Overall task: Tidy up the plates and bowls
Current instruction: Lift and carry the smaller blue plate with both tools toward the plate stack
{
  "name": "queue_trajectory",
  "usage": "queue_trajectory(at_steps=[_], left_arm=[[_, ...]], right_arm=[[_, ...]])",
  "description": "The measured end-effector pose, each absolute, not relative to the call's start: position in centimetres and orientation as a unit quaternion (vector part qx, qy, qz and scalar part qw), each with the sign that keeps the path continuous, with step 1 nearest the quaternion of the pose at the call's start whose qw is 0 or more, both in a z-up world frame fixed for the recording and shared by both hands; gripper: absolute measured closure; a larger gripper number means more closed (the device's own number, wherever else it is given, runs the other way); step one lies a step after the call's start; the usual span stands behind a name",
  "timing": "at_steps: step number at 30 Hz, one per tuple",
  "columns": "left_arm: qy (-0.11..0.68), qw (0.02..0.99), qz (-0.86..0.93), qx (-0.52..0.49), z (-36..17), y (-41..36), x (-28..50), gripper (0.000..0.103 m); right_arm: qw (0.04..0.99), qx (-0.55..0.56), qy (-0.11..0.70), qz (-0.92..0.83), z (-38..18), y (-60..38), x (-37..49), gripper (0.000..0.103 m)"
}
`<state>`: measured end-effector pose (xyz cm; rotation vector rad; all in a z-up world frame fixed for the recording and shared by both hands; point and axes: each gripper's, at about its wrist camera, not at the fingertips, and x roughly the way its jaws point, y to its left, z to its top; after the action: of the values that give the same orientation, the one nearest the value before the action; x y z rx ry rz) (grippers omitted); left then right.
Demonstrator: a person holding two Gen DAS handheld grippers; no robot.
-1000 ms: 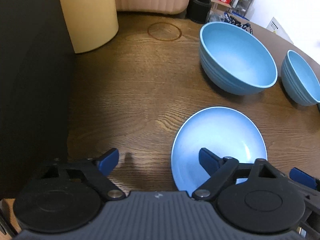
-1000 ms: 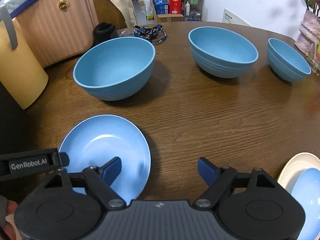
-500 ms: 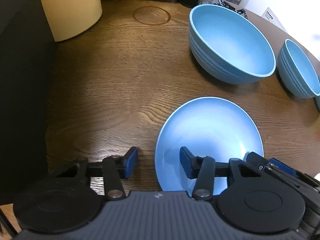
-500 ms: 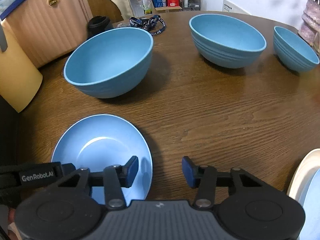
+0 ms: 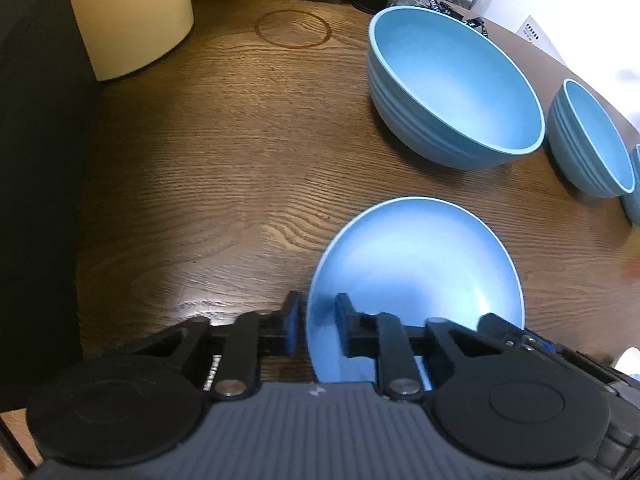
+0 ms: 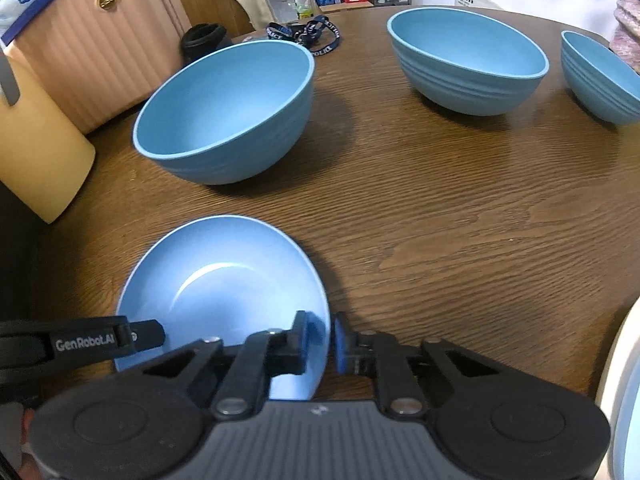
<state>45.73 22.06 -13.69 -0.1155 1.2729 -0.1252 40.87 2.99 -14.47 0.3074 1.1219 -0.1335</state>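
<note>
A shallow blue plate [image 5: 416, 276] lies near the front edge of the brown wooden table [image 5: 224, 168], and both tools have just finished closing on it. The left gripper [image 5: 316, 328] pinches the plate's left rim, one pad outside and one on the inner surface; the right gripper [image 6: 320, 338] clamps the opposite rim the same way. The plate's nearest part is hidden under the gripper bodies in both views, so whether it sits flat or is tipped cannot be told. Behind it stands a large blue bowl [image 6: 228, 112], with a second blue bowl [image 6: 468, 64] further along toward the far edge and a third, smaller bowl [image 6: 600, 76] cut off at the frame's right side. A cream-rimmed dish [image 6: 618, 392] at the front right corner is mostly out of frame. A pink ribbed case [image 6: 92, 52] and a yellow container [image 5: 128, 12] stand at the far left edge.
</note>
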Motion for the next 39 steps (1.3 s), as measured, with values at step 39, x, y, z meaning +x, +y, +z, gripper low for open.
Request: queue_trajectory(at_steps=[39], left_arm=[[0.564, 0.821, -0.083, -0.038, -10.9, 20.6, 42.8, 0.086]], right_arm=[[0.863, 0.147, 0.478, -0.071, -11.1, 2.1, 36.3, 0.096]])
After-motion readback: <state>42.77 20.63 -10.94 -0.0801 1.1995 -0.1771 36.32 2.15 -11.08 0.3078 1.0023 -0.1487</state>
